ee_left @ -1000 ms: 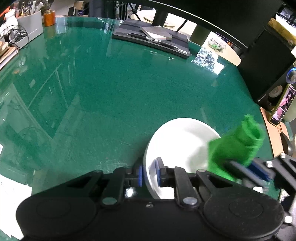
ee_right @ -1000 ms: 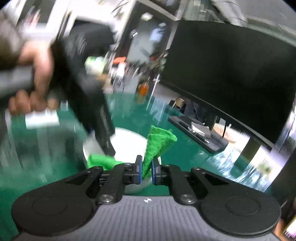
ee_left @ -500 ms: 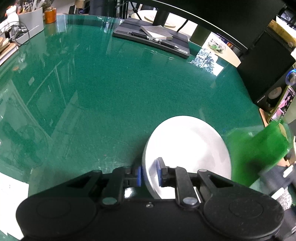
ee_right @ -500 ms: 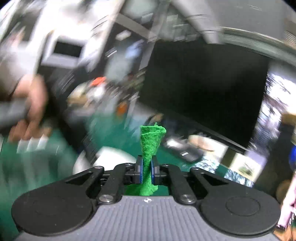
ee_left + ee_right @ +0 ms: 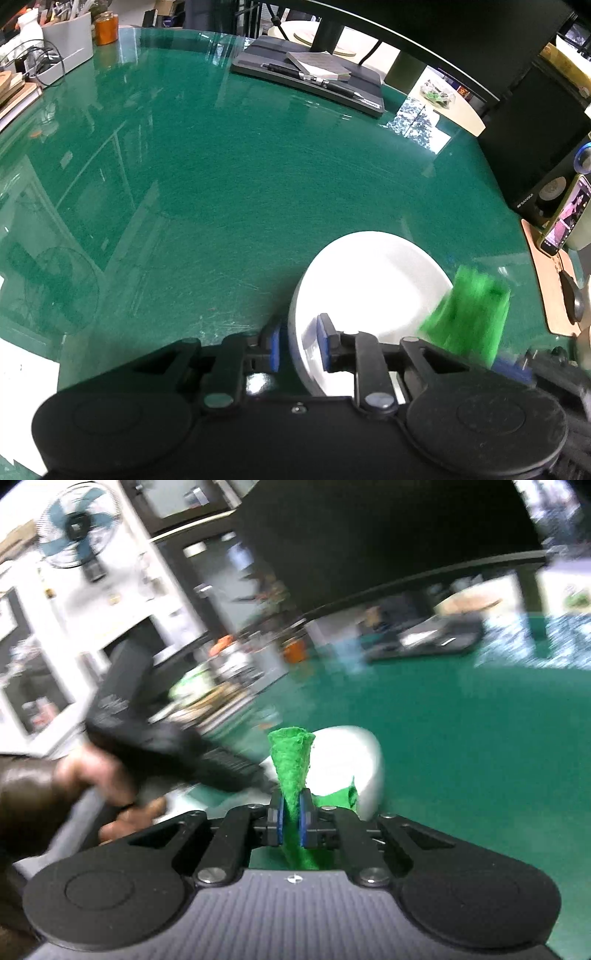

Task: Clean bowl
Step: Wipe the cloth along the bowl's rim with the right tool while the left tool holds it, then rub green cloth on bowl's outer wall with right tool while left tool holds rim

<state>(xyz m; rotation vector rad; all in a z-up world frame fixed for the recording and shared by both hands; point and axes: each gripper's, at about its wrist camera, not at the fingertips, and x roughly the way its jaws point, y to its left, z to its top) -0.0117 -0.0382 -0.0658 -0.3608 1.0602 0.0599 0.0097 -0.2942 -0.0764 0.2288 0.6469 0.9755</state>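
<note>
The white bowl sits on the green glass table, near its close edge. The left gripper straddles the bowl's near rim, one blue pad outside the wall and one inside; its jaws have just been opening, and a sliver of space shows between each pad and the rim, so the pads no longer press on it. In the right wrist view a hand holds that left gripper's black body, blurred, just left of the bowl.

The right gripper is clamped on a green cloth, which stands up from between the blue pads as a rolled cone, with another fold hanging towards the bowl. From the left wrist view the cloth is a blurred green patch at the bowl's right rim; whether it touches the bowl cannot be told.

Far across the table lie a dark tray with a notebook and pen, below a large monitor. A speaker and a phone stand to the right
</note>
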